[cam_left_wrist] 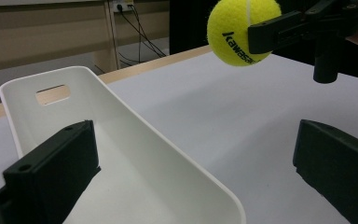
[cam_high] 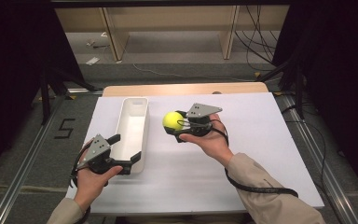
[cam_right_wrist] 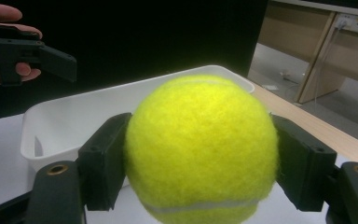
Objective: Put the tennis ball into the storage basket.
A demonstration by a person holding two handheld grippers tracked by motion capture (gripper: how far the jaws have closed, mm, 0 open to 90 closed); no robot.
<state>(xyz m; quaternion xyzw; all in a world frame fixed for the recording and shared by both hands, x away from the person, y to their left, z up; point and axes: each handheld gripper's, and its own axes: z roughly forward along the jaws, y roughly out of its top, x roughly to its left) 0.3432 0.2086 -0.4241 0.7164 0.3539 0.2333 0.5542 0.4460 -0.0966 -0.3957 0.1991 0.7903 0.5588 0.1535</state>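
Pinching the tennis ball by its sides, your right gripper could let it roll away if released short of the white bin; left gripper straddles the rim, jaws spread

The right claw clamps a yellow tennis ball before a white bin.

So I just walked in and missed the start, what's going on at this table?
A person holds a gripper in each hand. The right gripper is shut on a yellow tennis ball, holding it above the white sheet, just right of a long white bin. The left gripper is open at the bin's near end, one of its fingers on each side of the wall. The bin looks empty.
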